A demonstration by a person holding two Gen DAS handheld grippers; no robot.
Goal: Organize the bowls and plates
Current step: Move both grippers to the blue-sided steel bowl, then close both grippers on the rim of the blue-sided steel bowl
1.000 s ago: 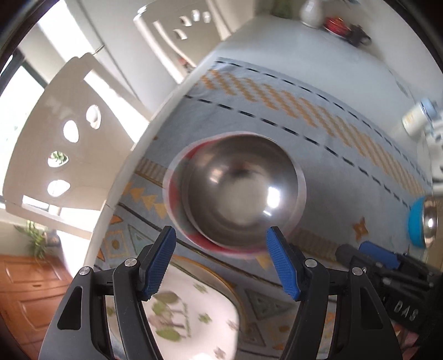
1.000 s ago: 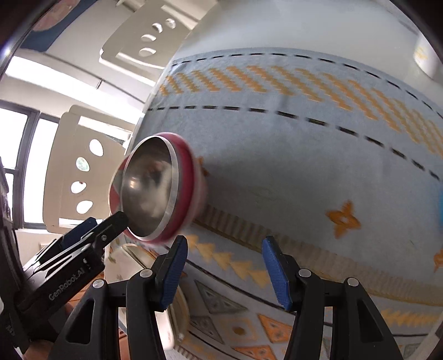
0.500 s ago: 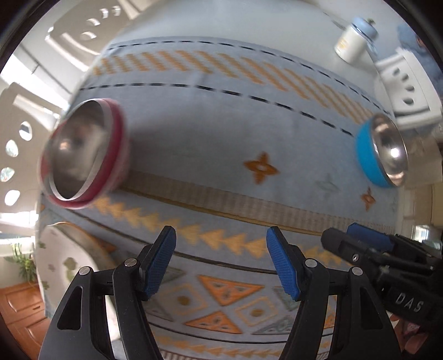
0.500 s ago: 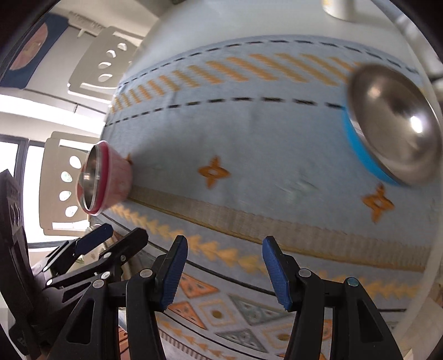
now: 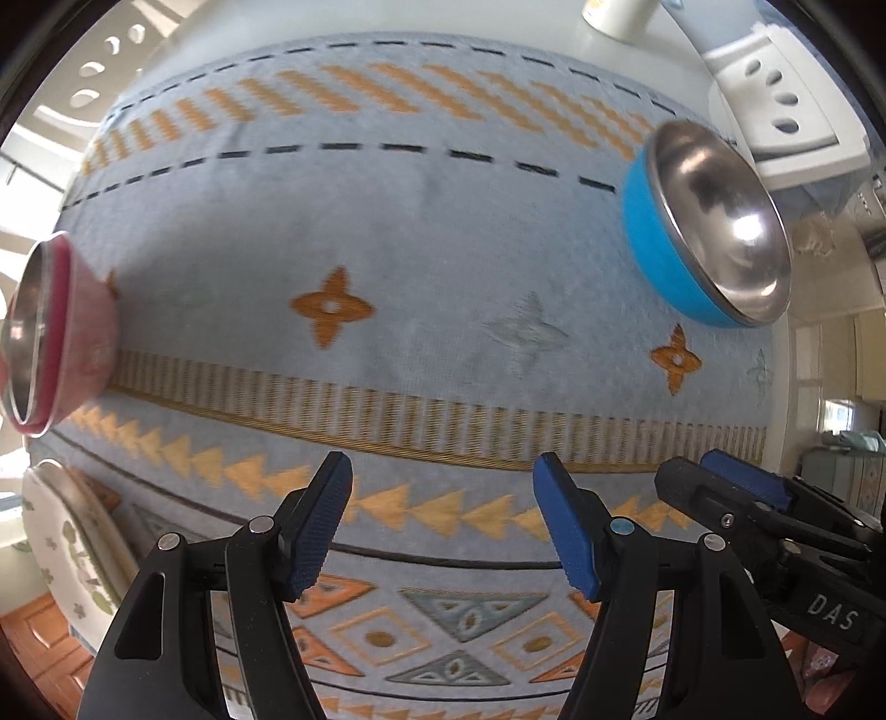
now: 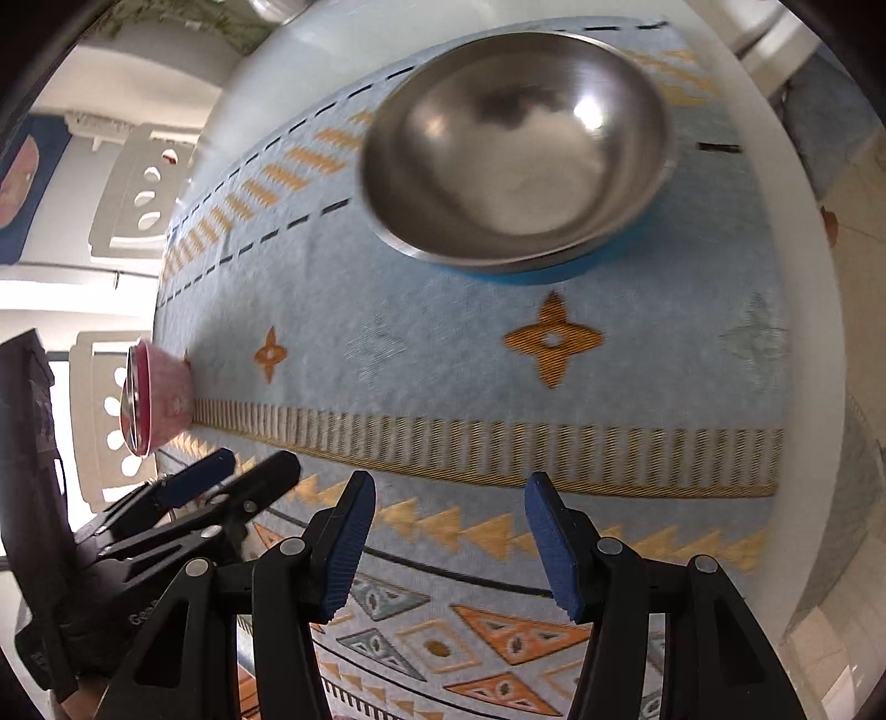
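A blue bowl (image 5: 703,221) with a steel inside stands on the patterned cloth at the far right; in the right wrist view it (image 6: 520,149) lies straight ahead, beyond the fingertips. A pink bowl (image 5: 55,338) with a steel inside stands at the far left, small in the right wrist view (image 6: 158,396). A white floral plate (image 5: 72,554) lies at the lower left. My left gripper (image 5: 443,520) is open and empty above the cloth. My right gripper (image 6: 448,543) is open and empty, also seen at the left wrist view's right edge (image 5: 736,493).
A blue cloth (image 5: 421,232) with orange patterns covers the white round table (image 6: 803,310). White chairs (image 6: 144,188) stand around it, one beside the blue bowl (image 5: 786,99). A white jar (image 5: 614,14) stands at the far edge.
Both grippers have swung right, away from the pink bowl. The blue bowl has come large and central in the right wrist view. Both stay open and empty.
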